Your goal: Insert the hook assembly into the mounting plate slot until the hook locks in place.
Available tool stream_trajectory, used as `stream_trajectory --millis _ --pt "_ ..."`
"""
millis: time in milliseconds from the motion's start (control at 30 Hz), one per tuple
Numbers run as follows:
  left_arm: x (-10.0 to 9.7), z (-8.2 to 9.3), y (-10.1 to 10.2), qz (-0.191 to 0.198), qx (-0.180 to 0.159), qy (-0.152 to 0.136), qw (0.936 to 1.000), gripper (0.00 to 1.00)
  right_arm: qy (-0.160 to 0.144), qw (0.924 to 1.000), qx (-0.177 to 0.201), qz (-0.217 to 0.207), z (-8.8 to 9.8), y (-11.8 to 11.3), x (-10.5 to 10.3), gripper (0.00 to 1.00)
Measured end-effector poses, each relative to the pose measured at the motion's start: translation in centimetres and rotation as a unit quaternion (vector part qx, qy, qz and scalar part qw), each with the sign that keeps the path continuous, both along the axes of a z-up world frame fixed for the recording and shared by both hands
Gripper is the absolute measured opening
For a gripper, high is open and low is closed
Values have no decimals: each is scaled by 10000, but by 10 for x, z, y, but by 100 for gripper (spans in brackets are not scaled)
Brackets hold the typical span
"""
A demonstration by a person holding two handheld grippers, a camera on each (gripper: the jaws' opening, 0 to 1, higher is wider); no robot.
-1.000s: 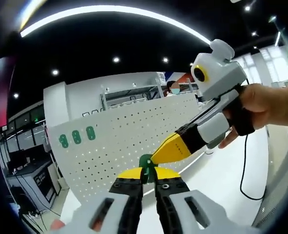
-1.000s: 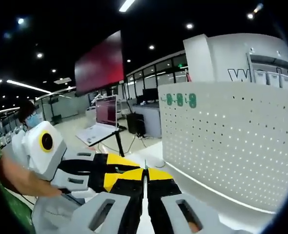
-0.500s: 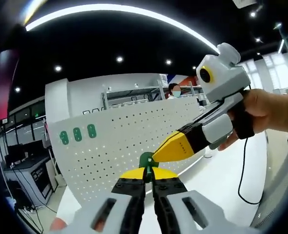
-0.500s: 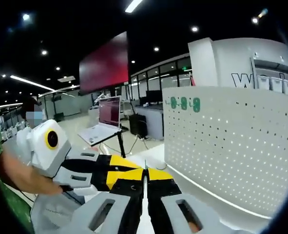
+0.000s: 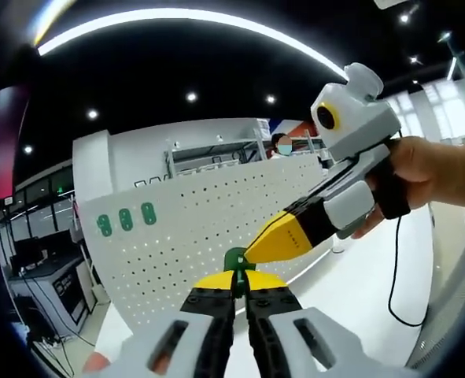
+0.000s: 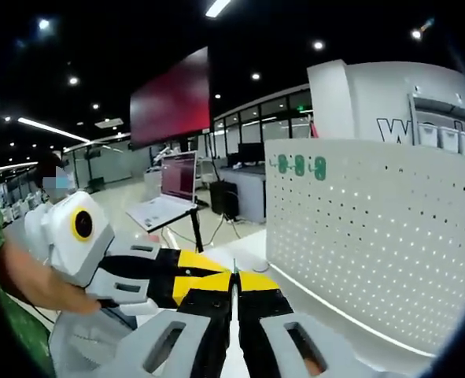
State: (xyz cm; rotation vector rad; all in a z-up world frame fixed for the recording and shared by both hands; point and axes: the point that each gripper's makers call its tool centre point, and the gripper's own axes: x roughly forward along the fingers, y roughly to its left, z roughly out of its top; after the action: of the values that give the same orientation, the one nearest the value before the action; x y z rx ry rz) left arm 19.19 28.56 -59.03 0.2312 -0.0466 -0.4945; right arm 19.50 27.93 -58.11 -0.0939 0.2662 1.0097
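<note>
White table [image 5: 350, 291], surface smooth. White perforated mounting plate [image 5: 208, 228] stands upright on it, three green ovals at its upper corner. Black cable [image 5: 395, 276] trails down onto the surface.

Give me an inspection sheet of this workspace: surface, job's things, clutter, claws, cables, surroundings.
Surface: white tabletop, bare where visible.
Job's things: white perforated mounting plate standing upright on the table, three green pieces already on its upper corner; small green hook held off the plate, not inserted.
Clutter: nothing seen.
Claws: left claw shut on the hook; right claw shut, its yellow tip meeting the hook, whether it grips it cannot be told.
Cables: black cable hanging from the right claw's handle.
Surroundings: open hall with ceiling lights, red screen, laptop on a stand, a person behind the plate.
</note>
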Motion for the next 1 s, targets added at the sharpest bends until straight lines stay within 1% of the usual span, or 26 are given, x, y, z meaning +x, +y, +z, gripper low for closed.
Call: stream_trajectory --millis 200,400,500,633,833,1000 --pt "1 -2 1 27 -22 34 10000 4 -107 9998 -139 14 -1 2 0 0" --pt "2 -3 2 43 -279 124 9995 3 -122 9998 -136 21 -1 3 1 0" --pt "2 -3 1 45 -334 172 9993 3 -162 9997 -179 -5 -2 2 3 4" --pt "4 -4 3 74 -496 267 9984 3 -182 9996 -195 -33 -3 -1 4 8" --pt "6 -5 3 102 -657 387 9970 3 -189 9997 -155 -70 -3 -5 4 12" --pt "8 -3 4 133 -842 478 9952 3 -183 9997 -112 -150 -1 -14 5 15"
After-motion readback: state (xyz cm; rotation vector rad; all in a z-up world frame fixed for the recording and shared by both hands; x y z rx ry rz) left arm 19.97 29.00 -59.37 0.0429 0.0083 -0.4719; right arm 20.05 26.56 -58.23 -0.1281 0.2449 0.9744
